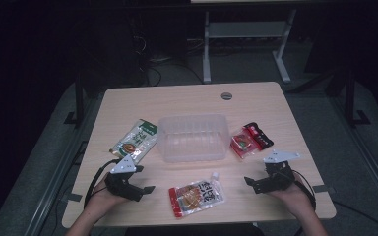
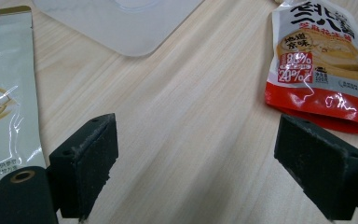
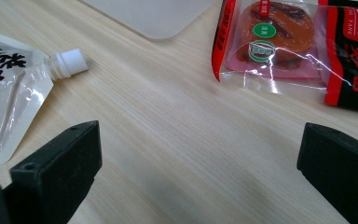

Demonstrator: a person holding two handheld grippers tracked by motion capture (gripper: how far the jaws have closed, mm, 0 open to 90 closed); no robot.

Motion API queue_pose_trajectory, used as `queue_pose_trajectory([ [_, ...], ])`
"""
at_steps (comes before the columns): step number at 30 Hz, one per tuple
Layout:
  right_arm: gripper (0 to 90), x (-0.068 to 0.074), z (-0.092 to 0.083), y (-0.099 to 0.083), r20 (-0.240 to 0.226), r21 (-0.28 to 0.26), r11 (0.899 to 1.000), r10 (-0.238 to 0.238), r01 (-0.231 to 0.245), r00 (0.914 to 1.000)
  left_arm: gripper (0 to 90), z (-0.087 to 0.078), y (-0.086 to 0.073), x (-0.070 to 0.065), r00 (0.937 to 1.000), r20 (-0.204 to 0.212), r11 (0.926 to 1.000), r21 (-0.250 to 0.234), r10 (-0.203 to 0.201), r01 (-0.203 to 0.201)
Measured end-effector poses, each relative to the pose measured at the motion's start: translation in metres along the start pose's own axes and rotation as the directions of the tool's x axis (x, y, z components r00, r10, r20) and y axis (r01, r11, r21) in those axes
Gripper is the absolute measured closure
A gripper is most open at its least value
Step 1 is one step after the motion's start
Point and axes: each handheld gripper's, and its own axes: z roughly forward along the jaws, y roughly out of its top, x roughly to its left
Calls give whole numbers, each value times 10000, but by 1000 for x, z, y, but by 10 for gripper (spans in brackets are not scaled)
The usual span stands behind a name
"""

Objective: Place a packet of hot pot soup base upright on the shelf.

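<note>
Tub [image 1: 193, 139] mid-table, green pouch [image 1: 134, 140] left, red packet [image 1: 250, 139] right, spouted pouch [image 1: 197, 195] near.

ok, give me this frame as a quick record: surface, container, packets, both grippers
surface: wooden table
container: clear plastic tub, mid-table, looks empty
packet left of tub: green-topped pouch, flat
packet right of tub: red and black packet, flat
packet near front edge: spouted pouch with white cap, flat, between the grippers
left gripper: open, holding nothing
right gripper: open, holding nothing
</note>
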Motion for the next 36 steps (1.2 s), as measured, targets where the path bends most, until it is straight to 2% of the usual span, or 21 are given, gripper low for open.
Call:
queue_pose_trajectory([
  [6, 32, -2, -3, 0, -78, -27, 10000, 89, -89, 9999, 130, -1, 0, 1, 9999, -9, 9999, -33, -126, 126],
  [7, 65, -2, -4, 1, -69, -38, 9999, 153, -153, 9999, 130, -1, 0, 1, 9997, 12, 9996, -95, -256, 256],
  [12, 144, -2, -6, 6, -44, 167, 9997, 172, -172, 9998, 130, -3, 0, 1, 9996, 34, 9995, -117, -284, 285],
  [14, 218, -3, -4, 12, 96, 310, 9985, 440, -443, 9990, 130, -3, 0, 2, 9996, 49, 9995, -121, -287, 288],
  [16, 236, -5, -3, 14, 73, 277, 9979, 581, -583, 9983, 130, -2, 0, 2, 9994, 83, 9992, -189, -341, 342],
  [18, 326, -8, -2, 21, 188, 184, 9975, 673, -677, 9976, 129, -3, 0, 3, 9992, 81, 9989, -282, -383, 386],
  [19, 326, -8, -2, 21, 188, 184, 9975, 673, -677, 9976, 129, -3, 0, 3, 9990, 86, 9985, -330, -439, 442],
  [21, 394, -10, -2, 24, 179, 41, 9977, 680, -681, 9975, 130, -4, -1, 4, 9989, 85, 9983, -356, -465, 468],
  [23, 504, -12, -1, 32, 268, -123, 9985, 543, -540, 9982, 130, -3, -2, 5, 9990, 80, 9984, -349, -434, 436],
  [24, 504, -12, -1, 32, 268, -123, 9985, 543, -540, 9982, 129, -3, -2, 5, 9990, 80, 9984, -349, -434, 436],
  [25, 572, -14, 1, 37, 239, -167, 9986, 498, -494, 9985, 129, -3, -2, 5, 9990, 65, 9983, -386, -439, 441],
  [30, 747, -19, 5, 46, 178, -277, 9986, 455, -450, 9988, 130, -1, 2, 11, 9979, 14, 9967, -478, -652, 652],
  [32, 809, -22, 9, 49, 80, -276, 9985, 468, -466, 9989, 130, 1, 2, 13, 9975, 9, 9959, -567, -705, 705],
  [34, 869, -25, 11, 52, 111, -253, 9986, 472, -469, 9988, 130, 1, 2, 13, 9976, -73, 9967, -455, -682, 678],
  [36, 893, -28, 12, 56, 120, -465, 9981, 402, -396, 9991, 130, 2, 2, 14, 9976, -103, 9966, -453, -692, 686],
])
